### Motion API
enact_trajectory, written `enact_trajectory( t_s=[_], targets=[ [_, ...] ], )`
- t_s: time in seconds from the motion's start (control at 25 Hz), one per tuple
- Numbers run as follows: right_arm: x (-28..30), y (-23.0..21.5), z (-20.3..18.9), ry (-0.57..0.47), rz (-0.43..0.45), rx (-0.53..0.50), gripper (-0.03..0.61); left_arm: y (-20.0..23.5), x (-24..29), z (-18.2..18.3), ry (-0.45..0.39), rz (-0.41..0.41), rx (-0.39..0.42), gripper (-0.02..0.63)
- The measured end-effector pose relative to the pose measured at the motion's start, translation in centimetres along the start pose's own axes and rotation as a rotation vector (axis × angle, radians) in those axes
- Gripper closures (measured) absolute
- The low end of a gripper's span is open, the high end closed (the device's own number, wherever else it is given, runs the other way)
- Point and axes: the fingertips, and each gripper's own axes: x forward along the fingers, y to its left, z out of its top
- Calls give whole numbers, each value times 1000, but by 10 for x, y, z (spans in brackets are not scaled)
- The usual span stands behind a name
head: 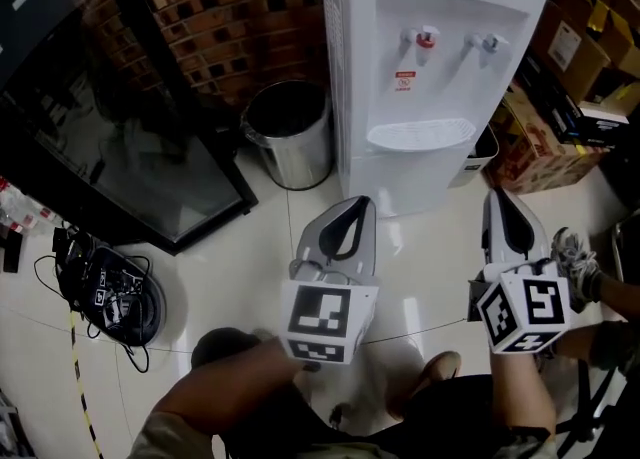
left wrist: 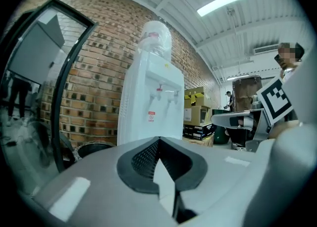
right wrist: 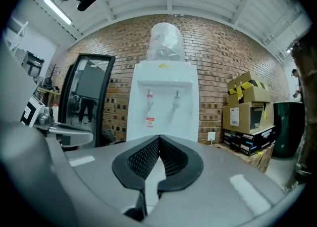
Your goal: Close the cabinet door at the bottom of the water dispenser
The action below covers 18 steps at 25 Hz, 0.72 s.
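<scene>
Brick wall (head: 230,17) backs a pale tiled floor (head: 250,257), where the white water dispenser (head: 425,57) stands between a metal bin (head: 290,137) and stacked cardboard boxes (head: 550,147). Its cabinet door (head: 420,182) is the low front panel under the drip tray. Seen so steeply, it seems flush with the body, though I cannot be sure. Both tools point toward the dispenser, near that panel but apart from it. The left tool (head: 357,204) sits before its left edge and the right tool (head: 497,197) off its right corner. Each has its jaws pressed together with nothing between them.
</scene>
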Motion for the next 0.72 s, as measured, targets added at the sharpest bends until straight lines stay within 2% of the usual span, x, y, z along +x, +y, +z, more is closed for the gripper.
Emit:
enact_trajectory(
  t_s=[0.36, 0.72],
  targets=[
    [-73, 50, -2, 4, 56, -36, 578, -31, -71, 4, -12, -76, 70, 614],
    [-130, 96, -16, 20, 110, -53, 578, -42, -127, -4, -1, -98, 121, 614]
  ],
)
